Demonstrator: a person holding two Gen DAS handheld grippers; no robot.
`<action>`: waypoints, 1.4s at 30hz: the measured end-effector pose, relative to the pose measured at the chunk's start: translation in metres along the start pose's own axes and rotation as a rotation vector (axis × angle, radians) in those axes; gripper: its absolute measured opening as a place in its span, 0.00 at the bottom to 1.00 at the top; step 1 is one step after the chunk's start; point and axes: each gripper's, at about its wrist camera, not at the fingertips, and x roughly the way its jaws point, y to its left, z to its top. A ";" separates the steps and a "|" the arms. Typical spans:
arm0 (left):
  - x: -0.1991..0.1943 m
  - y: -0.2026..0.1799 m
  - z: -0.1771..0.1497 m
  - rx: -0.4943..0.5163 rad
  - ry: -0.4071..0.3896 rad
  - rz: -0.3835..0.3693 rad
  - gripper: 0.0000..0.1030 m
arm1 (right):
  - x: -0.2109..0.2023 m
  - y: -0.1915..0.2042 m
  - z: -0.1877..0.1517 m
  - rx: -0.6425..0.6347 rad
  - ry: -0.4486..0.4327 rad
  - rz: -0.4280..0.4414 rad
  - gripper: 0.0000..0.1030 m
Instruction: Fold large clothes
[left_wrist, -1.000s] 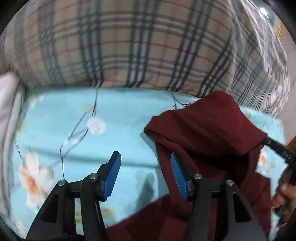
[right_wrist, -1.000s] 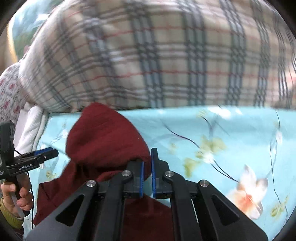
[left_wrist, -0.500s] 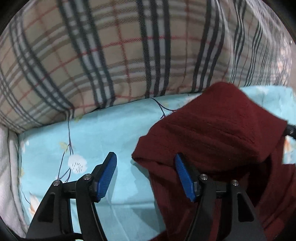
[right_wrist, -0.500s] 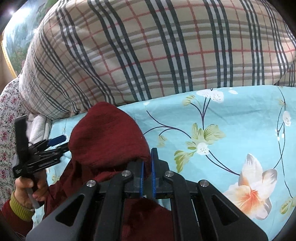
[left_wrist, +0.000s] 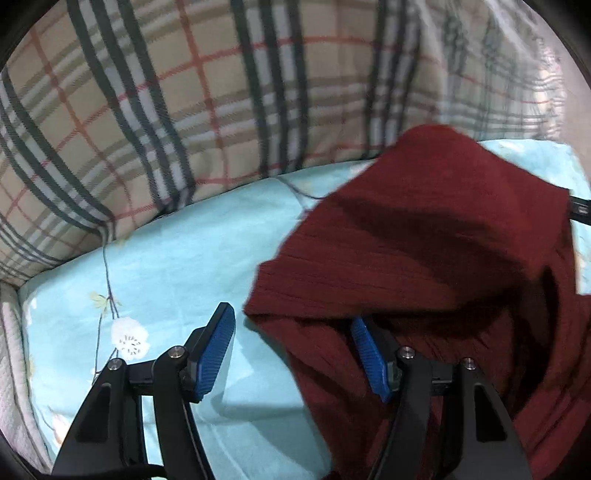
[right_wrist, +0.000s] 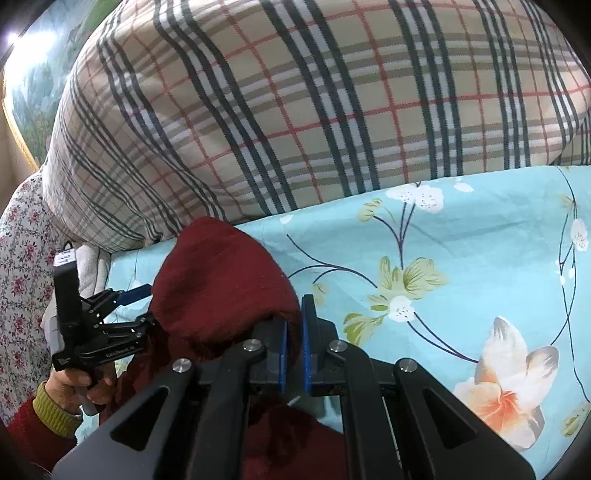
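my right hand-held gripper pinches the ribbed maroon sweater, right of centre on the floral bedsheet; my left hand-held gripper gapes wide around its hem.

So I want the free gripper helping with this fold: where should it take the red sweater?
Probably the near edge of the red sweater, right ahead of the open left gripper. Come in low along the sheet; that edge lies exposed between its fingers.
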 end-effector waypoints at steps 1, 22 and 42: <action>0.005 -0.001 0.004 -0.003 -0.003 0.012 0.35 | 0.000 -0.001 0.000 0.006 0.000 0.003 0.07; -0.193 -0.049 -0.164 -0.156 -0.225 -0.158 0.09 | -0.129 0.017 -0.120 -0.083 0.032 0.043 0.07; -0.227 -0.053 -0.276 -0.185 -0.067 -0.254 0.28 | -0.174 0.013 -0.219 0.006 0.127 -0.055 0.34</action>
